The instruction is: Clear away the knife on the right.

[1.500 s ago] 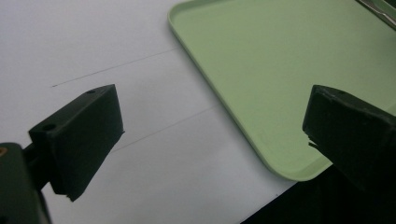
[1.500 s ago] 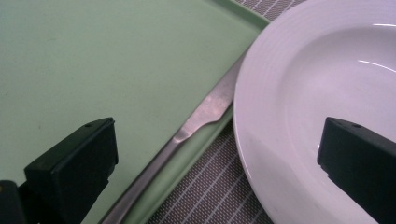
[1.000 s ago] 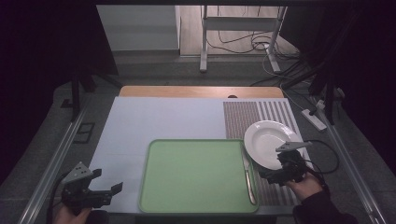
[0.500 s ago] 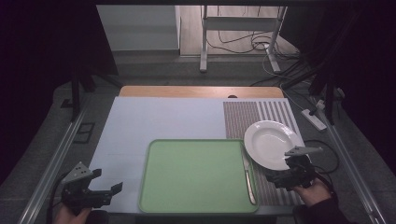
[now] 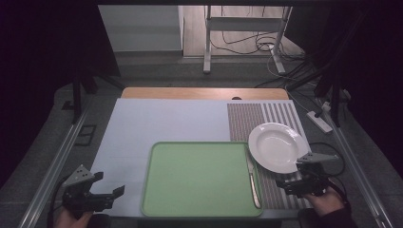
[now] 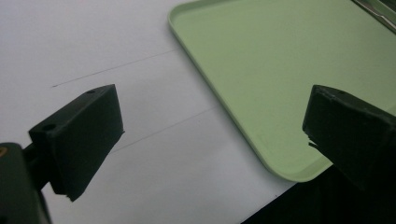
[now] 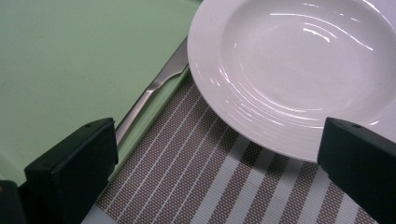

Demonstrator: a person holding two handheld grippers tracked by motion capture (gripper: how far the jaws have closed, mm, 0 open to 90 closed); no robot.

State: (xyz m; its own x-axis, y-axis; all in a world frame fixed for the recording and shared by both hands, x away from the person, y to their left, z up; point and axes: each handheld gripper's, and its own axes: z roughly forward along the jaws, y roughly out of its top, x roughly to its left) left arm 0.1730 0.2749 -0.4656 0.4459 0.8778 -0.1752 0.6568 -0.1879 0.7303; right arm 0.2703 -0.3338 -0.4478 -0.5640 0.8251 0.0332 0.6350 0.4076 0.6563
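High view: the right tool (image 5: 304, 183) hangs just short of the near rim of the round white ceramic plate (image 5: 278, 147), which sits on the brown-and-white striped placemat (image 5: 266, 116) at the right of the pale surface (image 5: 161, 123). A silver metal table knife (image 5: 252, 175) lies along the right rim of the flat green plastic tray (image 5: 199, 178), just beside the plate. The left tool (image 5: 97, 197) waits at the near left corner, well apart from the plate.

Left gripper view: its jaws stand wide apart over bare surface, with the tray's rounded corner (image 6: 280, 93) between them and nothing held.

Right gripper view: the jaws stand wide apart and empty, the plate's glossy rim (image 7: 261, 126) ahead between them, the knife (image 7: 154, 93) off to the left on the tray's edge.

Risks, as I judge them — the glazed rim is smooth and shallow, so a pinch at its very edge could slip or tip the plate; a low approach could shove the plate across the mat, or snag and drag the mat; the plate's edge could knock the knife off the tray's rim.

No brand, label or writing can be read anywhere.
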